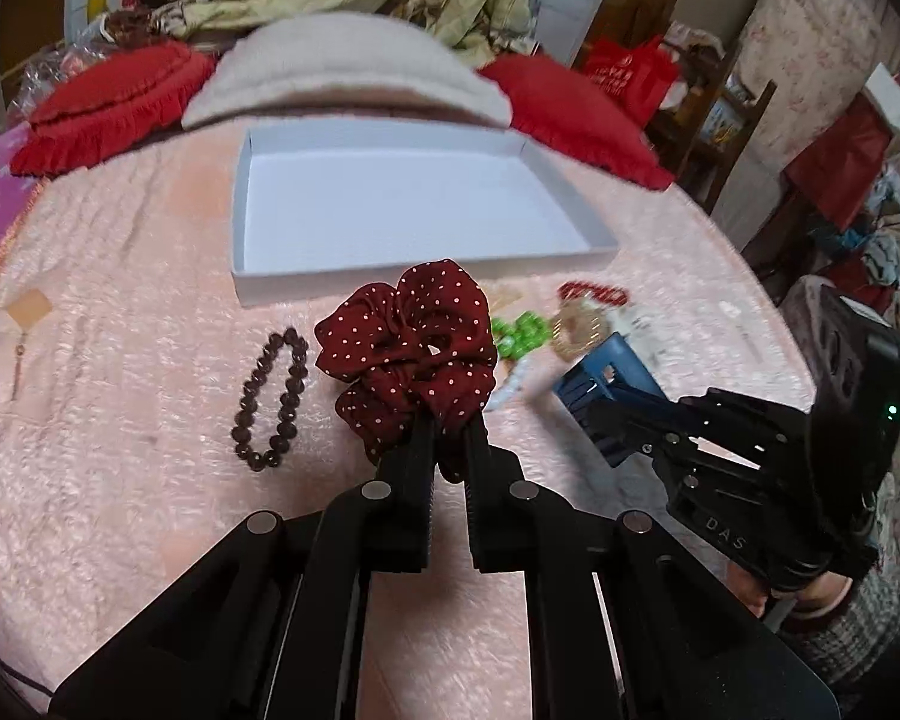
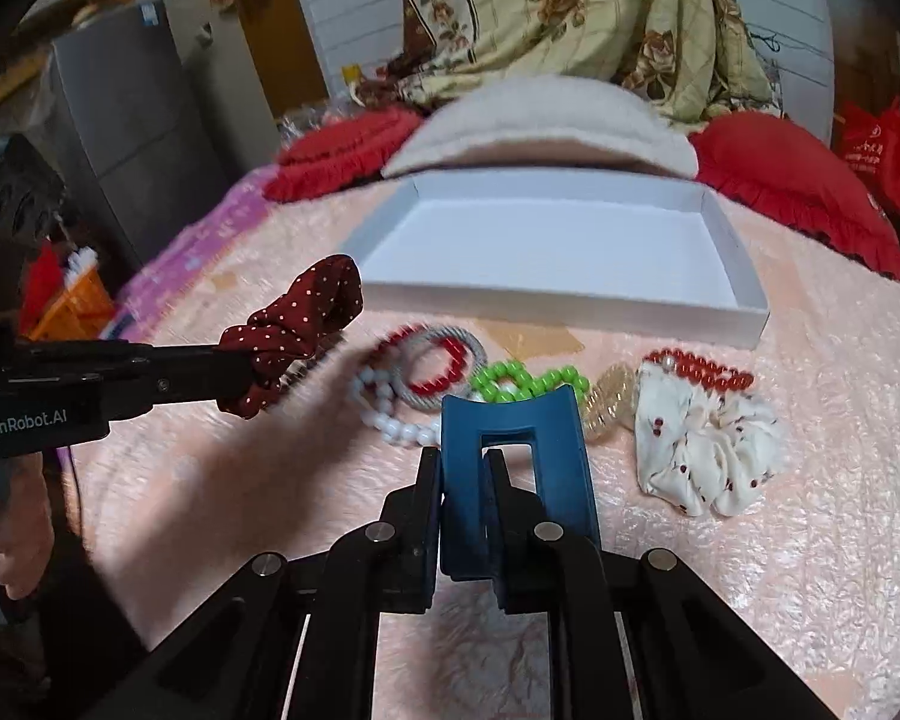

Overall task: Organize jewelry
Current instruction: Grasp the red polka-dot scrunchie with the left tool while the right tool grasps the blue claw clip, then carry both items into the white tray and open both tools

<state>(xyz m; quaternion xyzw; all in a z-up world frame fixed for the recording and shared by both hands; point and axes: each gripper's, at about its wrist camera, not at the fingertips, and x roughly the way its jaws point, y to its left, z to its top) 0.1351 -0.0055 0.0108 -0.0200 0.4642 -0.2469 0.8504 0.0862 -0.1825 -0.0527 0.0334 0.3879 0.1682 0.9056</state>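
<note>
My left gripper (image 1: 447, 426) is shut on a dark red dotted scrunchie (image 1: 411, 354), held above the pink bedspread; the same scrunchie (image 2: 297, 333) shows at the left of the right wrist view. My right gripper (image 2: 463, 456) is shut on a blue hair claw clip (image 2: 513, 462), also seen as the clip (image 1: 606, 375). A shallow white box (image 1: 402, 204) (image 2: 546, 252) lies open beyond both. On the spread lie a dark bead bracelet (image 1: 273, 399), green beads (image 2: 528, 381), white beads (image 2: 390, 420), a red bead ring (image 2: 435, 363), a gold piece (image 2: 612, 399) and a white scrunchie (image 2: 705, 450).
Red pillows (image 1: 114, 102) (image 2: 804, 186) and a folded beige blanket (image 1: 345, 69) lie behind the box. A gold earring (image 1: 21, 348) rests on the spread at the left. A dark chair (image 1: 732, 120) and clutter stand beside the bed at the right.
</note>
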